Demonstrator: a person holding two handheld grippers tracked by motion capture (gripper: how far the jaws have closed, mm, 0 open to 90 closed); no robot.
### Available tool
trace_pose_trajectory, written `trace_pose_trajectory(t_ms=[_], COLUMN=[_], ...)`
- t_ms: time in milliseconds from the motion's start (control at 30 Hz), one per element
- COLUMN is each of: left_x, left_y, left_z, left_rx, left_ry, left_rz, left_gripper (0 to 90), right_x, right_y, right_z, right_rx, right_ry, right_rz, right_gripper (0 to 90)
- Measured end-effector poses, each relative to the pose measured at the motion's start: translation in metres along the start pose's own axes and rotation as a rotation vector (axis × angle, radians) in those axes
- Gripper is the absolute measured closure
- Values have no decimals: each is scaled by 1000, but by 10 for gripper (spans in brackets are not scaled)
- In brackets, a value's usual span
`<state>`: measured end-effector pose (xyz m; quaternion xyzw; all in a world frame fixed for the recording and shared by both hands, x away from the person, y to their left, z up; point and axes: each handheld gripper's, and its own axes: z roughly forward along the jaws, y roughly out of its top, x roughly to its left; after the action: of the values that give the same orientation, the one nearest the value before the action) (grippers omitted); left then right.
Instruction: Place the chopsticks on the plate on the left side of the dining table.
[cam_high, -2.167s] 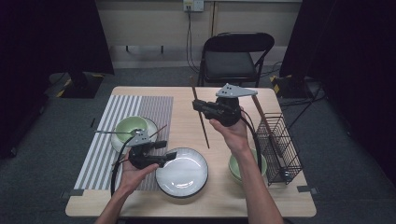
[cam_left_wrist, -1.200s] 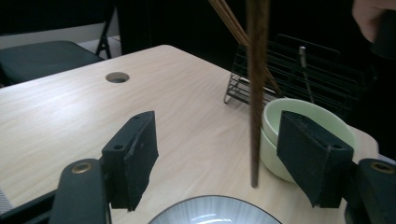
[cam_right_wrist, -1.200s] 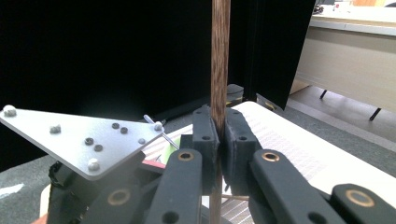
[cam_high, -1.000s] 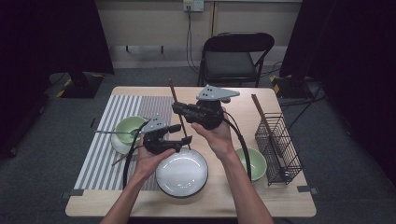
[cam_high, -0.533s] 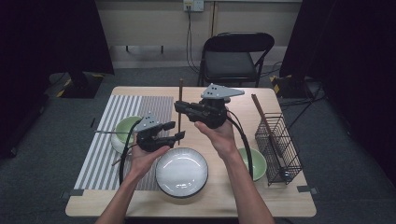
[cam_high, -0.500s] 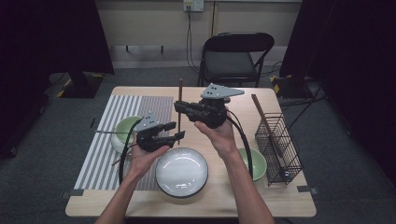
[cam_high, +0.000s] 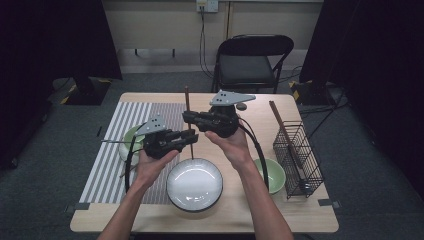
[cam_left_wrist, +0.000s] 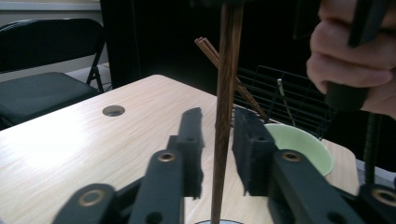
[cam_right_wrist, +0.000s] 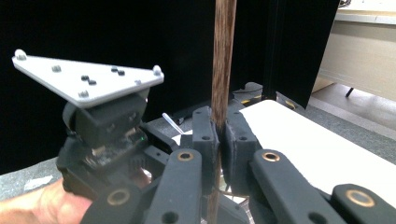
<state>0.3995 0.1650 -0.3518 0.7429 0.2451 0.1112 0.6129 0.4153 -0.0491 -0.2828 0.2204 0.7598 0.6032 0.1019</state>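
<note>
While the right gripper (cam_right_wrist: 218, 133) is clamping the wooden chopstick (cam_right_wrist: 223, 60) upright above the table, over the far rim of the white plate (cam_high: 194, 184), the left gripper (cam_left_wrist: 218, 154) is bracketing its lower part; its jaws have just been closing, yet gaps are showing on both sides of the stick. The chopstick is looking light, stiff and smooth (likely to pivot or slip in a single pinch), so a second hold lower down, well apart from the first, should be steadying it. Its lower tip is running out of both gripper views, and the contents of the wire basket (cam_high: 298, 150) are hard to make out.
</note>
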Motion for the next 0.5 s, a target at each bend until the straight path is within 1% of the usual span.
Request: trace_pose_trajectory(t_ms=[33, 67, 133, 367, 433, 500], left_x=[1, 1, 2, 1, 0, 0], left_y=[1, 1, 0, 0, 0, 0], left_z=[-1, -1, -1, -3, -4, -5], left_rx=[1, -6, 4, 5, 11, 6], left_ry=[-17, -22, -23, -41, -41, -41], left_rz=[8, 0, 2, -6, -4, -8], left_gripper=[771, 794, 836, 849, 849, 849], right_x=[0, -1, -1, 1, 1, 0], right_y=[0, -1, -2, -2, -2, -1], right_z=[0, 0, 0, 2, 1, 0], right_rx=[0, 1, 2, 1, -4, -1], right_ry=[1, 5, 13, 31, 37, 37], right_rz=[1, 2, 3, -5, -4, -3], right_gripper=[847, 847, 847, 838, 793, 746])
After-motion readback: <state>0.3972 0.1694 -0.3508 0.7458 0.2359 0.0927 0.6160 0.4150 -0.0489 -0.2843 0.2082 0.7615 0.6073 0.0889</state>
